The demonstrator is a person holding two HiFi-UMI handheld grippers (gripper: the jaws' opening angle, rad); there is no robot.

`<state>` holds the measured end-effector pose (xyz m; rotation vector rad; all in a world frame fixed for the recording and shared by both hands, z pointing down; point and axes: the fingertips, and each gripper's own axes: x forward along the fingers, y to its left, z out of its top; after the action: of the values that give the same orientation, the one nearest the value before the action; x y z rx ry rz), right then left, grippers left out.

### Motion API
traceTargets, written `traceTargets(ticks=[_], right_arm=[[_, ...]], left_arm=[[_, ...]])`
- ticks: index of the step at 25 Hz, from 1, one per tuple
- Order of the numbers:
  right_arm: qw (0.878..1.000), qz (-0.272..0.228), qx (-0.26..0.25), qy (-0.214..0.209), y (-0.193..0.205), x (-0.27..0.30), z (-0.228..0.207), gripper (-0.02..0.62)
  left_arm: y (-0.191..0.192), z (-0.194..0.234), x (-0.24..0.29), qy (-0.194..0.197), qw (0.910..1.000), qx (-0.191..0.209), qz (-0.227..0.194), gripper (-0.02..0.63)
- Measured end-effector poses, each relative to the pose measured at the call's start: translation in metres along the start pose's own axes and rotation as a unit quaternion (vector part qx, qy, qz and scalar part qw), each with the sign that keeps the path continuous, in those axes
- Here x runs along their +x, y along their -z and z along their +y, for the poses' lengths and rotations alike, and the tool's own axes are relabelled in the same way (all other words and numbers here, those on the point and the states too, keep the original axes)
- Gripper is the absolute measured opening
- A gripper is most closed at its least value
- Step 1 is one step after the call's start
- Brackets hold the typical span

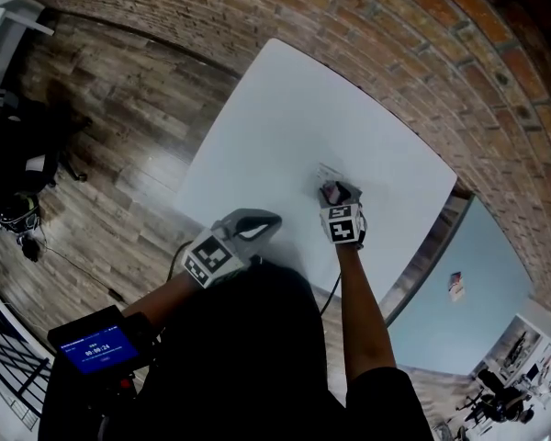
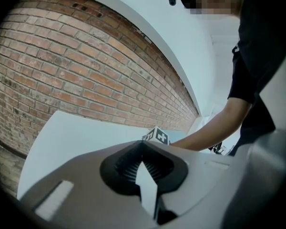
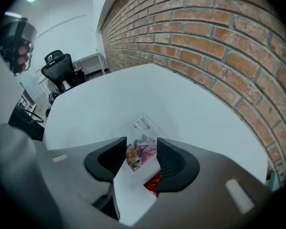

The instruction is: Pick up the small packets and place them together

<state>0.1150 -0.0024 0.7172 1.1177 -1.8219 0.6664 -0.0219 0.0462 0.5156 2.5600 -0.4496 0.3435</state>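
Here, the right gripper (image 3: 141,145) is held steeply downward over the counter (image 1: 285,108), and its jaws are seen wide apart, pressing on nothing. Directly under the gap the floral packet (image 3: 144,128) is found, lying flat. Its long axis runs away from the gripper, nearly along the gap itself and slightly turned to the right in the right gripper view, so the jaws stand on both long sides of it (its white printed end sticks out beyond the tips). A red packet (image 3: 153,182) is seen closer to the camera, partly covered by the right-hand jaw and just beside the floral one; whether the two are touching cannot be told. It is judged that they are already placed together, or nearly so. The left gripper (image 1: 272,219) is kept near the front edge of the counter, well apart from both packets, with its jaws brought together and nothing between them. The right hand is therefore clearly the nearer one for any coming move. By count, two packets are visible, one floral and one red, with two grippers and one counter.
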Motion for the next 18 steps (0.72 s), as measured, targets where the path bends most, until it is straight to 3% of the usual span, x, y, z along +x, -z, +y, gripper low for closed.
traceTargets(ticks=[4, 12, 18], right_arm=[[1.0, -0.021, 0.017, 0.013, 0.0, -0.019, -0.006, 0.202], [0.999, -0.017, 0.041, 0.031, 0.025, -0.026, -0.02, 0.201], [0.997, -0.01, 0.072, 0.041, 0.054, -0.029, -0.046, 0.199]], left_arm=[[0.0, -0.002, 0.003, 0.004, 1.0, 0.0, 0.003, 0.001], [0.0, -0.007, 0.004, 0.004, 0.9999, 0.012, 0.005, 0.002], [-0.002, -0.009, -0.002, -0.017, 0.9997, 0.019, -0.001, 0.002]])
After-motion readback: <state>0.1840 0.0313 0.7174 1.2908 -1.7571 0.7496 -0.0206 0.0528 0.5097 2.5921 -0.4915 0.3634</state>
